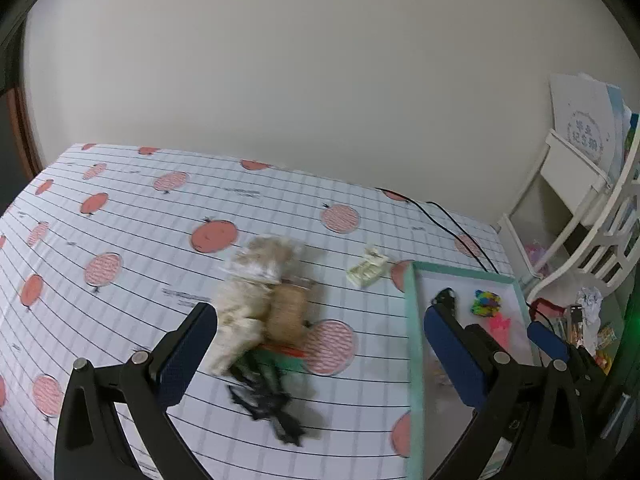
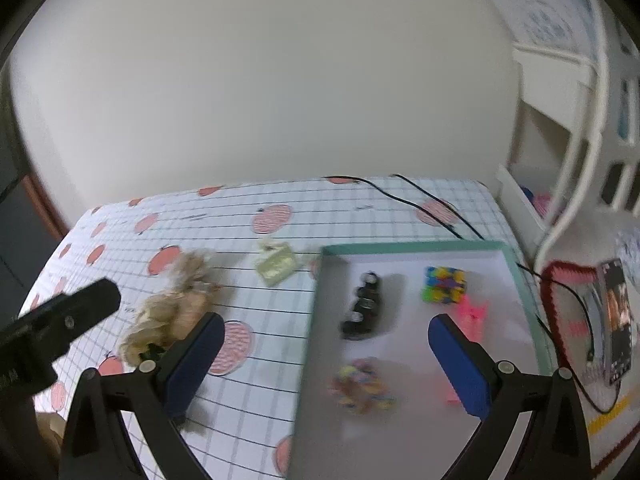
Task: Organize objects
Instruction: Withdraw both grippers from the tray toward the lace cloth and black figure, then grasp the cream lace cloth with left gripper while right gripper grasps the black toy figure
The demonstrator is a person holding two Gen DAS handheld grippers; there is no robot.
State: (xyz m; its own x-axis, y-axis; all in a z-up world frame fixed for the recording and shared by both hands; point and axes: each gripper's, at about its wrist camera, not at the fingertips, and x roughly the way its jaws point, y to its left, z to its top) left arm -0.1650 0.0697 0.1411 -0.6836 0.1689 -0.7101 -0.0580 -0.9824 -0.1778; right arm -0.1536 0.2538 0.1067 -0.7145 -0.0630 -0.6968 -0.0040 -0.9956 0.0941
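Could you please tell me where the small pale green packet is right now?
The pale green packet lies on the checked tablecloth, just outside the tray's far left corner, between it and the fluffy beige bundle.

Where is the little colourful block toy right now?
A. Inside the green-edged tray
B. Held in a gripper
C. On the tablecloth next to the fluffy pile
A: the colourful block toy lies on the white floor of the green-edged tray, beside a black toy; no gripper touches it.

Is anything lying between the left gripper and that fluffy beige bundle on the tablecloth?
Nothing visible blocks it. The left gripper is open with the beige bundle right ahead between its fingers. Only some blurred black pieces lie on the cloth at the bundle's near end, below the line of approach; what they are is unclear.
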